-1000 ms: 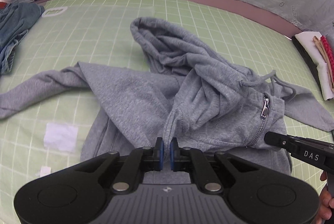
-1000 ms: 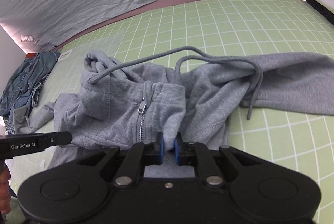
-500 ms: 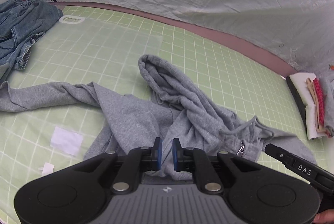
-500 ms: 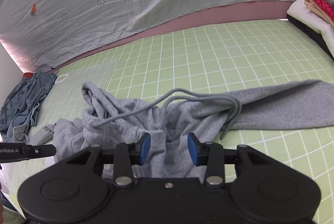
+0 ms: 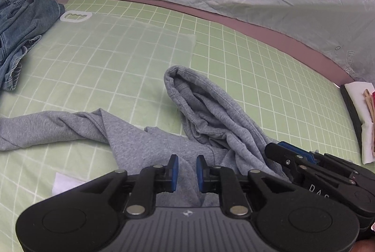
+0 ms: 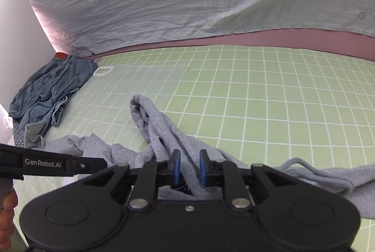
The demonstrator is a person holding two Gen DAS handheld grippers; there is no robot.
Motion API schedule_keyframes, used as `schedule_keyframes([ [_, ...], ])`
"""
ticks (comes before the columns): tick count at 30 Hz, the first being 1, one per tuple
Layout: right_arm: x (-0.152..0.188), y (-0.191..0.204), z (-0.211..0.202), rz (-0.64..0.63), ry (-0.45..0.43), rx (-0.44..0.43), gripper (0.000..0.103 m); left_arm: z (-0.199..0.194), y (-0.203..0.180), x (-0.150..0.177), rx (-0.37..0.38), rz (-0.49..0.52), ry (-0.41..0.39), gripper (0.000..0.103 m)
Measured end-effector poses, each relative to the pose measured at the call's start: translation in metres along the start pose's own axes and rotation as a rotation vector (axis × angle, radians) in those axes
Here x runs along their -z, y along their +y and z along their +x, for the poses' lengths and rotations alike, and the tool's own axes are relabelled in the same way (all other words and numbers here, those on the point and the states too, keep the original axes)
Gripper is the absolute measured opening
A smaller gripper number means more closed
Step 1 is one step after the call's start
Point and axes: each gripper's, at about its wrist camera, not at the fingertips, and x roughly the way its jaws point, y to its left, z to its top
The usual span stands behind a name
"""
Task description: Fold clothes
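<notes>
Grey hoodie [image 5: 211,120] lies crumpled on the green gridded desk [image 5: 105,59], hood toward the far edge. Left tool [image 5: 187,169] and right tool [image 6: 189,166] hover over its near folds, jaws apart. Denim garment [image 6: 49,90] lies far left.

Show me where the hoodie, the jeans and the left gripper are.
hoodie [image 5: 211,111], left wrist view, on the hood.
jeans [image 6: 54,87], right wrist view, on the crumpled middle.
left gripper [image 5: 187,169], left wrist view, between the fingertips.
</notes>
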Motion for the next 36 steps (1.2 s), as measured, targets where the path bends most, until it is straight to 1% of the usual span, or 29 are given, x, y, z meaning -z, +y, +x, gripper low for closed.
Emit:
schedule_keyframes([
  [2,-0.003,0.004,0.013,-0.021,0.028,-0.012,0.018,0.009,0.003,-0.005,0.004,-0.008,0.022,0.019],
  [3,-0.005,0.006,0.019,-0.028,0.044,-0.014,0.020,0.013,0.004,-0.008,0.006,-0.012,0.033,0.019],
  [4,-0.005,0.007,0.023,-0.029,0.061,-0.011,0.022,0.017,0.005,-0.010,0.008,-0.015,0.043,0.019],
  [6,-0.004,0.007,0.027,-0.025,0.076,-0.001,0.024,0.021,0.006,-0.008,0.017,-0.015,0.056,0.019],
  [8,-0.001,0.005,0.029,-0.028,0.083,0.014,0.022,0.025,0.008,-0.006,0.021,-0.014,0.070,0.019],
  [9,-0.001,0.003,0.027,-0.034,0.076,0.037,0.013,0.027,0.009,-0.005,0.024,-0.020,0.077,0.019],
  [10,-0.002,0.001,0.024,-0.034,0.060,0.067,0.008,0.027,0.010,-0.005,0.025,-0.024,0.080,0.019],
  [13,-0.004,-0.009,0.013,-0.025,0.006,0.167,0.007,0.028,0.012,-0.002,0.015,-0.026,0.084,0.019],
  [16,-0.005,-0.036,-0.004,0.038,-0.052,0.317,0.006,0.029,0.012,0.003,-0.002,-0.029,0.095,0.019],
  [18,-0.001,-0.062,-0.012,0.095,-0.056,0.418,0.006,0.030,0.012,0.006,-0.013,-0.032,0.102,0.020],
  [20,0.008,-0.086,-0.017,0.162,-0.028,0.460,0.006,0.030,0.008,0.004,-0.010,-0.037,0.096,0.020],
  [22,0.020,-0.100,-0.020,0.205,-0.011,0.455,0.006,0.029,0.005,0.002,-0.007,-0.043,0.090,0.027],
  [26,0.040,-0.109,-0.019,0.258,0.016,0.408,0.007,0.028,-0.004,-0.008,0.014,-0.057,0.068,0.028],
  [32,0.047,-0.117,-0.008,0.299,0.040,0.362,0.008,0.033,-0.021,-0.035,0.112,-0.105,0.035,0.030],
  [36,0.048,-0.117,-0.005,0.303,0.044,0.357,0.009,0.039,-0.026,-0.046,0.164,-0.163,0.049,0.032],
])
